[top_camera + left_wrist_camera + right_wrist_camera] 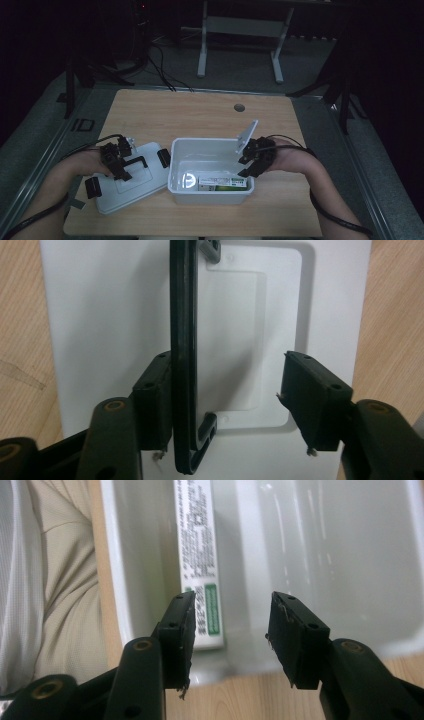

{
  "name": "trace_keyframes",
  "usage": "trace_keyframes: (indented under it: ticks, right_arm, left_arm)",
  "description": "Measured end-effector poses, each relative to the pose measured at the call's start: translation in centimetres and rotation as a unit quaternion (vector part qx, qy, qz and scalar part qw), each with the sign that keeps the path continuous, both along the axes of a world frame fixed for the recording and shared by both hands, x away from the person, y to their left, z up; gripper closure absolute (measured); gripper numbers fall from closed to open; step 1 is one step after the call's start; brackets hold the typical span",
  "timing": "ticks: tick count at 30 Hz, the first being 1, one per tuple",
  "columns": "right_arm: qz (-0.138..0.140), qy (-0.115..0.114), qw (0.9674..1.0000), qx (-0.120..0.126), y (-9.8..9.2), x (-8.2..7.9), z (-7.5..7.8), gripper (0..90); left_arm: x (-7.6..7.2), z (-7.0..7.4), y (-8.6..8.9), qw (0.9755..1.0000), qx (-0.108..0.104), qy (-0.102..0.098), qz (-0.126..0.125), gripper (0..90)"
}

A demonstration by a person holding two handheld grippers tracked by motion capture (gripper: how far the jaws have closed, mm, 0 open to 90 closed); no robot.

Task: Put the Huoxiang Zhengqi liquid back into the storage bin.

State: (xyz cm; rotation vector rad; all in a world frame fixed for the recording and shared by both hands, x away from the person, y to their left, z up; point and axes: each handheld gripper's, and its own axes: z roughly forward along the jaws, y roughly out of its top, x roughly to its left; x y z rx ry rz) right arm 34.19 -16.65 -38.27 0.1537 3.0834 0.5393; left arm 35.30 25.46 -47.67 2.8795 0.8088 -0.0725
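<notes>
**Two open grippers, one lid handle, one boxed item**

Two things are in hand. Your left gripper (227, 405) stands over the white lid (131, 181), which lies flat on the table (210, 112) just beside the white bin (210, 192). Its jaws are apart; the lid's black handle (184, 355) runs lengthwise against the inner face of the jaw on the left of that view, while the other jaw stands clear of it. To grip well, shift until the bar sits midway between the pads, then close squarely across it, so the lid lifts level rather than swinging.

Your right gripper (231, 630) hangs over the bin's near corner, jaws parted and holding nothing. The white-and-green carton (199, 565) lies flat on the bin floor, ahead of and partly behind the jaw on the left of that view, close along the wall. Judged from this, keep the right gripper clear of the rim before the lid travels.

Writing: the carton carries lines of small print and a green label patch; none of it is legible. No brand can be read.
</notes>
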Motion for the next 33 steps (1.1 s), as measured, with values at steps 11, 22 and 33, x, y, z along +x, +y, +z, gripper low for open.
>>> trace_keyframes:
  ticks: [11, 22, 33]
  right_arm:
    - [-0.046, -0.011, 0.9986, 0.025, -3.8, 0.4, -0.4, 43.2]
    - [-0.092, -0.009, 0.995, 0.038, -6.5, 1.1, -2.0, 26.7]
    - [-0.127, 0.009, 0.9911, 0.04, -9.3, 1.6, -5.7, 18.1]
  left_arm:
    - [0.1, 0.4, 0.1, 0.9999, -0.008, -0.007, -0.008, 54.8]
    - [0.1, -0.3, 0.0, 0.9999, -0.005, 0.006, -0.01, 66.2]
    - [0.3, -0.4, 0.3, 1.0, -0.004, -0.003, -0.006, 82.1]
